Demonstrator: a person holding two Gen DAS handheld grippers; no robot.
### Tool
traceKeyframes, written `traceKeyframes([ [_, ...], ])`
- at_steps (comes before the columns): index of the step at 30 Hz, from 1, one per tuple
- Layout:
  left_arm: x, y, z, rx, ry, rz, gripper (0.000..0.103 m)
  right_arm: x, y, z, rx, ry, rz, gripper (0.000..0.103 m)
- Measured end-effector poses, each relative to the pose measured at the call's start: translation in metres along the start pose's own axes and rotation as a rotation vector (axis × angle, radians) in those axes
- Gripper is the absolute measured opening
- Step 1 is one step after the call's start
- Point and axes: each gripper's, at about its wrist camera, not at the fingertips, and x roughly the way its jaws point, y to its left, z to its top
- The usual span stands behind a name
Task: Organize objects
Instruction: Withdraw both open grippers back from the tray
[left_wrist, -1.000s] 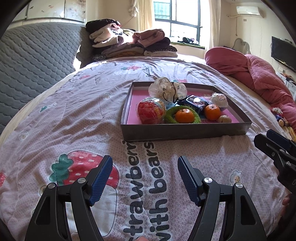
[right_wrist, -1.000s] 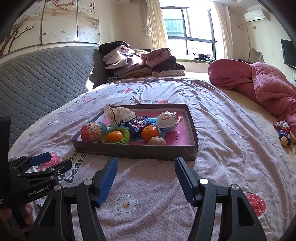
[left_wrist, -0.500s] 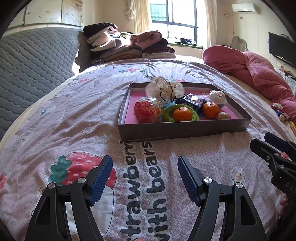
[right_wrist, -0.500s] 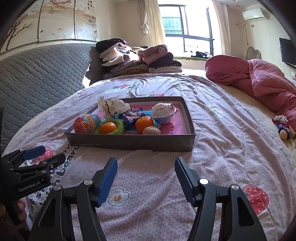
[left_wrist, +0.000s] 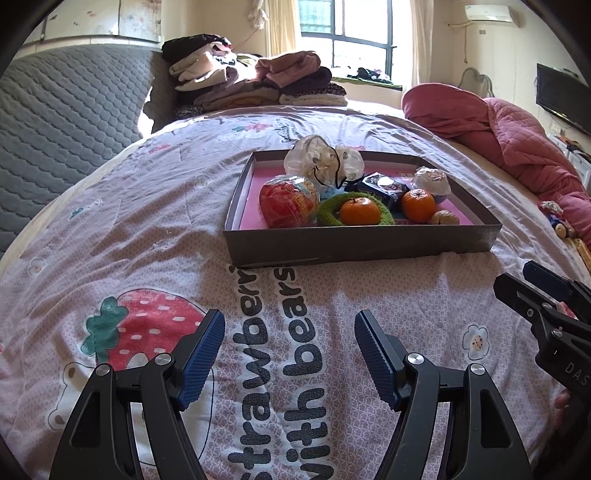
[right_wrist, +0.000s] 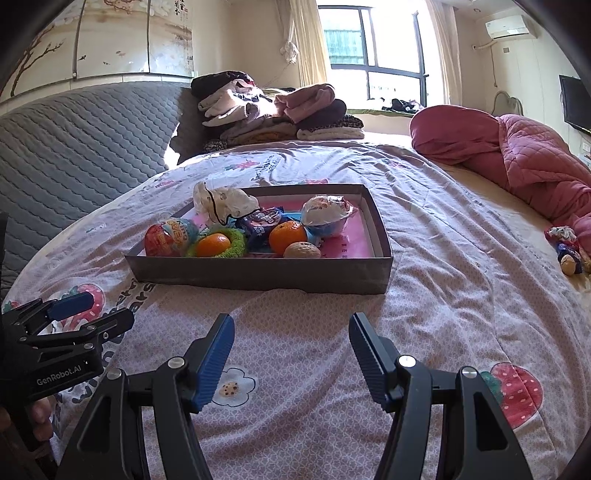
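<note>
a grey tray (right_wrist: 258, 275) holding two oranges (right_wrist: 287, 237), a green ring (right_wrist: 236, 243) and wrapped sweets (right_wrist: 258, 223) is seen mid-frame on the bedspread (right_wrist: 424, 258), with the right gripper (right_wrist: 291, 334) spread wide and empty at bottom centre and the left gripper (right_wrist: 88, 312) at lower left.

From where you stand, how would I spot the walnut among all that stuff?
Look at the grey tray on the bed. Along its near wall, on the side towards the red quilt, sits a walnut, just in front of an orange. It is the only dull tan, wrinkled thing there; its neighbours are bright or wrapped.
</note>
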Motion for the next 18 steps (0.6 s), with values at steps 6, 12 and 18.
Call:
traceKeyframes([
  [6,0.0045,-0.0001,-0.0014,0.011,0.008,0.012,0.074,0.0017,0.0009,-0.0006,-0.007,0.003,0.002,0.064],
  [12,0.0081,0.0027,-0.0032,0.006,0.010,-0.001,0.074,0.0052,0.0000,-0.0018,-0.001,0.013,0.006,0.064],
  [18,0.0076,0.0015,-0.0033,0.006,0.016,0.009,0.074,0.0058,-0.0020,-0.0022,0.010,0.017,0.008,0.064],
])
